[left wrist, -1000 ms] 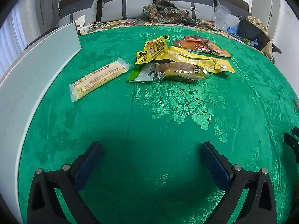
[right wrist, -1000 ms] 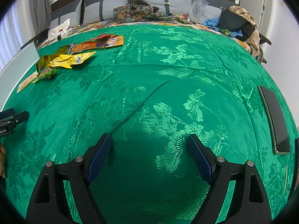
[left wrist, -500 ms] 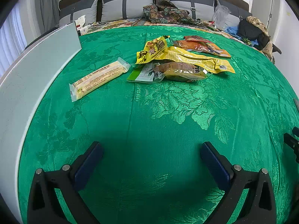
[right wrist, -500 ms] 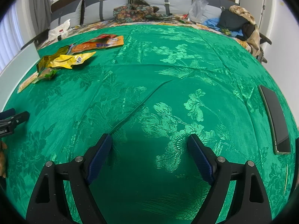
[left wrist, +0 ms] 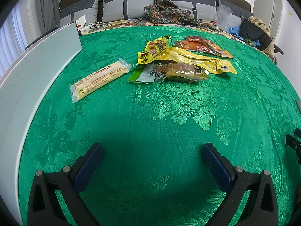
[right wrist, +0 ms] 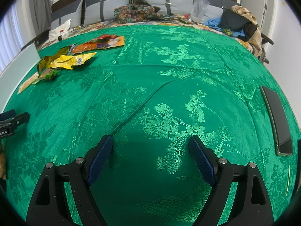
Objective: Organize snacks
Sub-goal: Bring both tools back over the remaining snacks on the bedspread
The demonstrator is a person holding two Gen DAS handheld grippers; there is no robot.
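Note:
Several snack packs lie on the green cloth. A long pale yellow bar sits apart to the left of a pile: a green-edged pack, a long yellow pouch, a small yellow pack and an orange pack. My left gripper is open, well short of them, with nothing between its fingers. In the right wrist view the pile shows far left, with the yellow pouch and orange pack. My right gripper is open over bare cloth.
A white box wall runs along the left side of the cloth. A dark phone lies near the right edge. Cushions, clothes and bags crowd the back. The left gripper's tip shows at the right view's left edge.

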